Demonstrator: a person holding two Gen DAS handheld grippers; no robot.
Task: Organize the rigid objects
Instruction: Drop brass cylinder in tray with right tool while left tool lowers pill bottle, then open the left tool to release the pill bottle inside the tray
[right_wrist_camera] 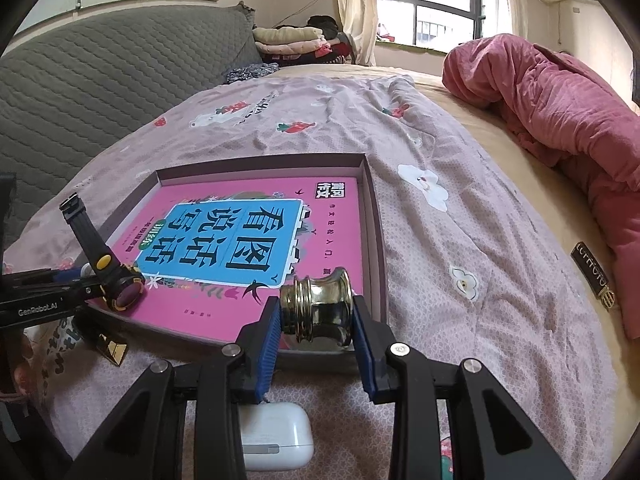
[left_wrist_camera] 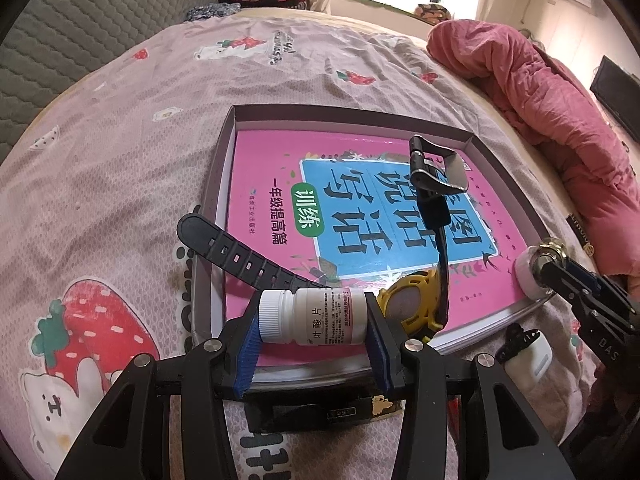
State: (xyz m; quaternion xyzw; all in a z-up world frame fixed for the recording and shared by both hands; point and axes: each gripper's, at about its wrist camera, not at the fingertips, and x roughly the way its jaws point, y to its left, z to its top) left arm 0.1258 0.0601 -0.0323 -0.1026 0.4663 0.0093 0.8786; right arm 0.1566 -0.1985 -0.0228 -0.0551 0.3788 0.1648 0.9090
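Observation:
My left gripper point(left_wrist_camera: 312, 318) is shut on a white pill bottle point(left_wrist_camera: 320, 314), held sideways just above the near edge of a pink book point(left_wrist_camera: 264, 184). The book lies in a shallow box point(left_wrist_camera: 224, 160). A yellow-cased watch point(left_wrist_camera: 404, 304) with a black strap rests on the book right behind the bottle. In the right wrist view my right gripper point(right_wrist_camera: 316, 316) is shut on a brass spool-shaped object point(right_wrist_camera: 316, 308) at the near right corner of the box point(right_wrist_camera: 372, 208). The watch point(right_wrist_camera: 124, 288) shows at the left there.
A white earbud case point(right_wrist_camera: 276, 428) lies on the strawberry-print bedsheet below my right gripper. A small black and gold item point(right_wrist_camera: 110, 346) sits by the box's near left corner. A rolled red quilt point(right_wrist_camera: 560, 112) lines the right side, and a grey padded headboard point(right_wrist_camera: 100, 80) the left.

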